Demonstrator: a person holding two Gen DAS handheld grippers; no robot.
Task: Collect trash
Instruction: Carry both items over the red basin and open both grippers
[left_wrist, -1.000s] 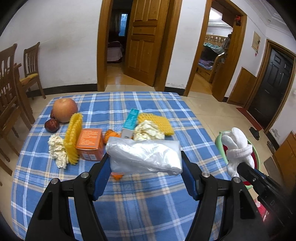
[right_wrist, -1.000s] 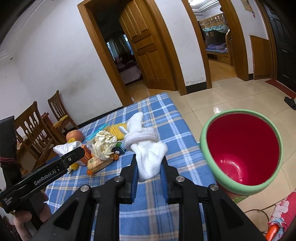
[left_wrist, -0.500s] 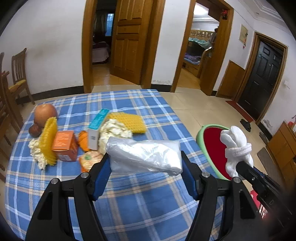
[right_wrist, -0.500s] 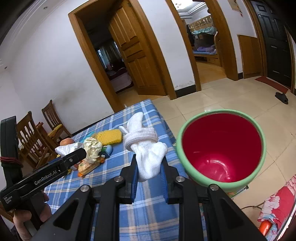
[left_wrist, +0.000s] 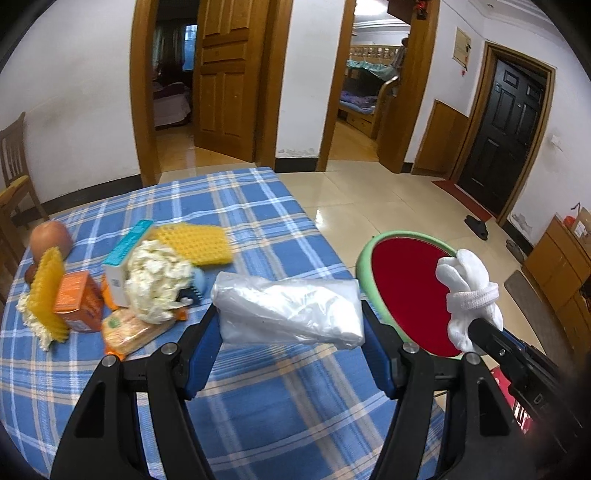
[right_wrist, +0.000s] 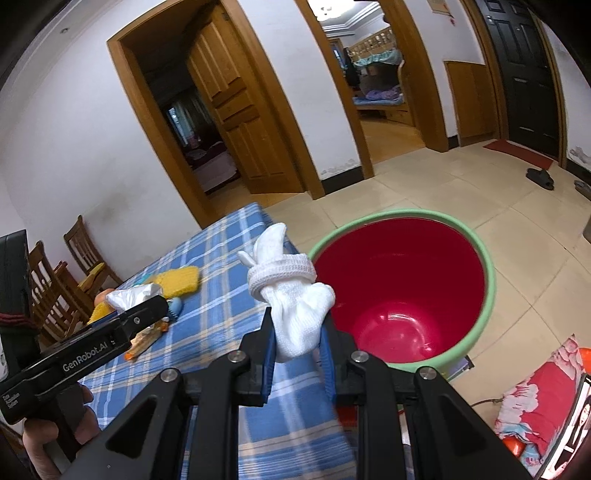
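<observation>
Trash in both grippers: a crinkled, translucent plastic bag spans the left gripper at lower centre, its blue pads clamped on the bag's two ends. A knotted white knit sock is pinched in the narrowly closed right gripper. Right of the checked tablecloth stands a glossy red bucket with a green rim. Its base is hidden. Table clutter at left is motion-blurred.
</observation>
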